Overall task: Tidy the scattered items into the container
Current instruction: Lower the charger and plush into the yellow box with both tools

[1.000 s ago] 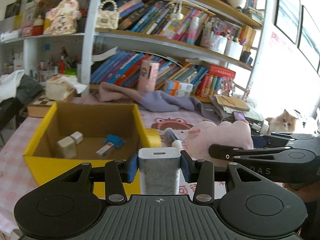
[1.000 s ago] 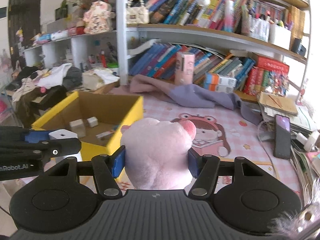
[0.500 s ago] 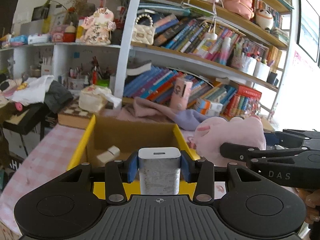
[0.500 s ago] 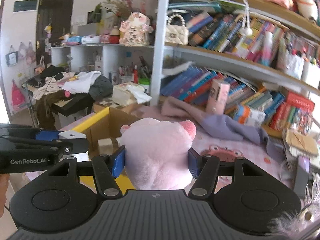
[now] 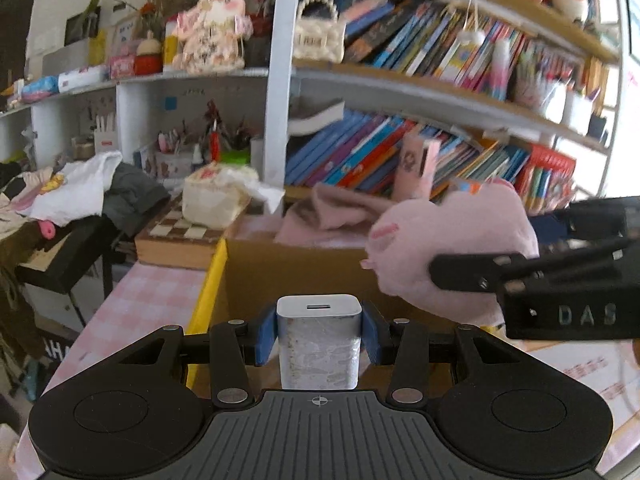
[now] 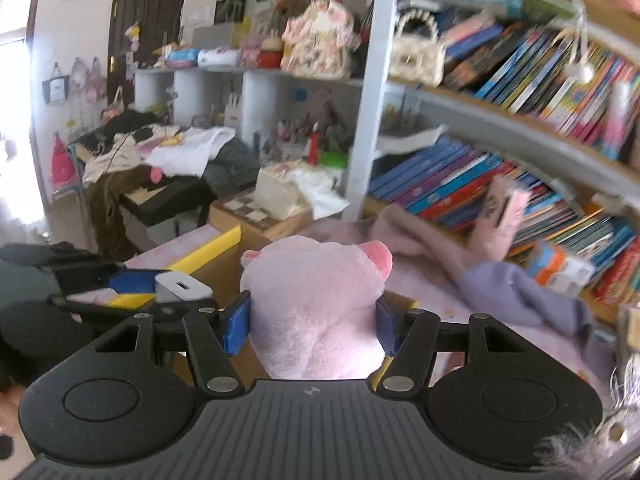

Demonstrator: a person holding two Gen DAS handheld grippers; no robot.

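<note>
My left gripper point(image 5: 319, 336) is shut on a white charger block point(image 5: 319, 346), held above the near wall of the yellow-rimmed cardboard box point(image 5: 208, 280). My right gripper point(image 6: 314, 326) is shut on a pink plush pig point(image 6: 316, 300), held above the box's right side; the pig also shows in the left wrist view point(image 5: 452, 256). The charger point(image 6: 182, 286) and the box rim point(image 6: 208, 250) show at the left of the right wrist view. The box's floor is hidden.
A pink checked tablecloth point(image 5: 140, 312) covers the table. Behind the box lie a chessboard case point(image 5: 176, 236) with a tissue pack point(image 5: 216, 200), a purple cloth point(image 6: 516, 284) and a pink carton point(image 5: 416, 168). A crowded bookshelf point(image 5: 400, 92) stands behind; clothes point(image 5: 80, 192) are piled at left.
Both grippers have tilted up and moved toward the box with their loads. The view has swung left, and the box's inside has dropped out of sight.
</note>
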